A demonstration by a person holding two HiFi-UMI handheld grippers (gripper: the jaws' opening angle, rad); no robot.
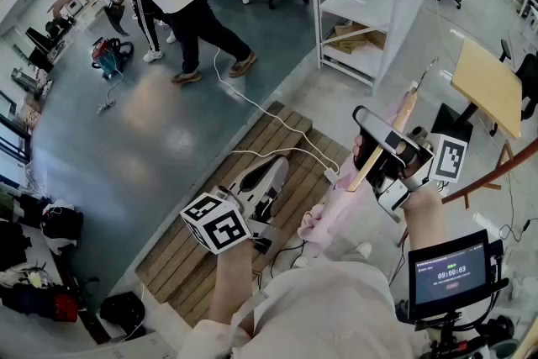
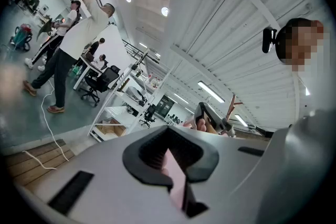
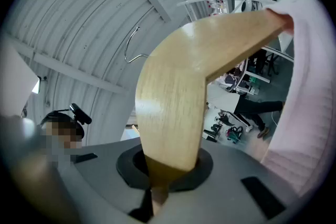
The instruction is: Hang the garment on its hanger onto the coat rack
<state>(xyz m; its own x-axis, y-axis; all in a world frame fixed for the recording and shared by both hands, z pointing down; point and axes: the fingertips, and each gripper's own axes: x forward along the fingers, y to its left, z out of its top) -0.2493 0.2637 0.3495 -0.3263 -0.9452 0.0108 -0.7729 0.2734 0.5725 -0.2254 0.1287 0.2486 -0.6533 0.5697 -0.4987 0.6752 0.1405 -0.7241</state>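
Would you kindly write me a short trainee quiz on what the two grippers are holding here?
1. True or false: the right gripper is shut on the wooden hanger.
2. What does the left gripper pinch? A) pink garment B) a mug C) nothing
3. Short answer: is the hanger's metal hook caught on anything?
Key: 1 true; 2 A; 3 no, it is free in the air.

Wooden hanger point(image 1: 380, 154): pale, boomerang-shaped, steeply tilted, metal hook point(image 1: 424, 71) uppermost; centre-right of the head view. Pink garment point(image 1: 334, 210): pale, draped over one hanger arm, trailed toward lower centre.
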